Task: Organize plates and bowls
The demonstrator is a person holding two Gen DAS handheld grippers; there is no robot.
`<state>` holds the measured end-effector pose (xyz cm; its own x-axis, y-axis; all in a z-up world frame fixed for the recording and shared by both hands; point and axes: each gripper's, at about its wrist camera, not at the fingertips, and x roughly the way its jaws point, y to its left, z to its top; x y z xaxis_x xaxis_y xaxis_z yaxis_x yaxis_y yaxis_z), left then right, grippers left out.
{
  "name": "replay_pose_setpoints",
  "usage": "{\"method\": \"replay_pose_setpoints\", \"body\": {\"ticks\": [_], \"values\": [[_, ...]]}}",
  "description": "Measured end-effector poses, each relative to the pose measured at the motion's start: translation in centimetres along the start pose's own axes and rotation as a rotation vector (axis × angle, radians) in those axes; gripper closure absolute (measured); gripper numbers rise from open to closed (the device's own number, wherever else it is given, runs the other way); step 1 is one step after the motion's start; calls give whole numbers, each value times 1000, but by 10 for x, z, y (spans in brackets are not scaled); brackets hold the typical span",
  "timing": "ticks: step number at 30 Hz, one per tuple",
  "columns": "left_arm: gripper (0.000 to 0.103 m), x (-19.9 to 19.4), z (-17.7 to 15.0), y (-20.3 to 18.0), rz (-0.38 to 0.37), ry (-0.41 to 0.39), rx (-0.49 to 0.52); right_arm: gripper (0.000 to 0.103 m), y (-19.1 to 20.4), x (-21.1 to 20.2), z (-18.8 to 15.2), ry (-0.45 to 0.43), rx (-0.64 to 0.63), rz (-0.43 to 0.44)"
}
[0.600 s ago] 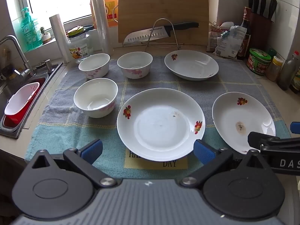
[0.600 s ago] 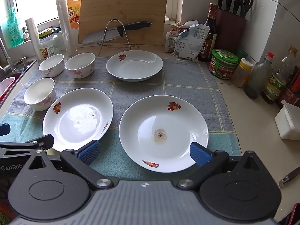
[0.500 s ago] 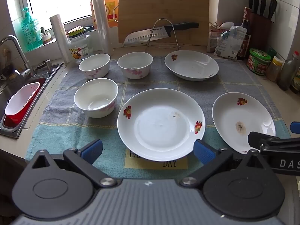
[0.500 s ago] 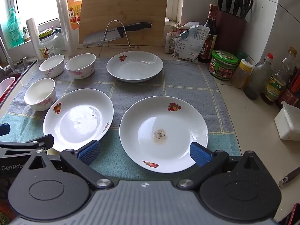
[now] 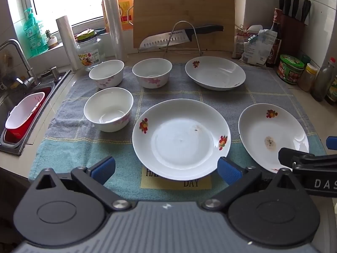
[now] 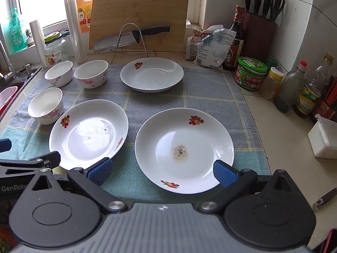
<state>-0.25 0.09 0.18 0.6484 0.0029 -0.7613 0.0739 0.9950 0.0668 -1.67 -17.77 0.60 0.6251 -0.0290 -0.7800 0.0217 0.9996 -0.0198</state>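
Observation:
Three white plates with fruit prints lie on a checked towel (image 5: 265,92): a middle plate (image 5: 181,139) (image 6: 88,135), a right plate with a brown stain (image 5: 271,141) (image 6: 183,149), and a far plate (image 5: 214,74) (image 6: 151,74). Three white bowls with pink flowers stand at the left: a near bowl (image 5: 108,109) (image 6: 45,105) and two far bowls (image 5: 106,73) (image 5: 152,72). My left gripper (image 5: 166,168) is open and empty, just short of the middle plate. My right gripper (image 6: 161,169) is open and empty, at the near rim of the stained plate.
A sink (image 5: 19,113) with a red and white tub lies at the left. A knife on a wire rack (image 5: 183,37) and a cutting board (image 5: 183,14) stand behind the towel. Jars and bottles (image 6: 294,86) line the right counter, with a white box (image 6: 324,139).
Both grippers have crept slightly forward toward the plates. Nothing on the towel has moved.

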Motion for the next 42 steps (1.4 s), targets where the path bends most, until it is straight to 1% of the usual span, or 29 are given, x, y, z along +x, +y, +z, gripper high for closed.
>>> {"method": "replay_pose_setpoints", "body": {"ticks": [42], "values": [[1,-1,3,4,-5,-4,-9,0,2,-2,3,-10,0,-2]]}}
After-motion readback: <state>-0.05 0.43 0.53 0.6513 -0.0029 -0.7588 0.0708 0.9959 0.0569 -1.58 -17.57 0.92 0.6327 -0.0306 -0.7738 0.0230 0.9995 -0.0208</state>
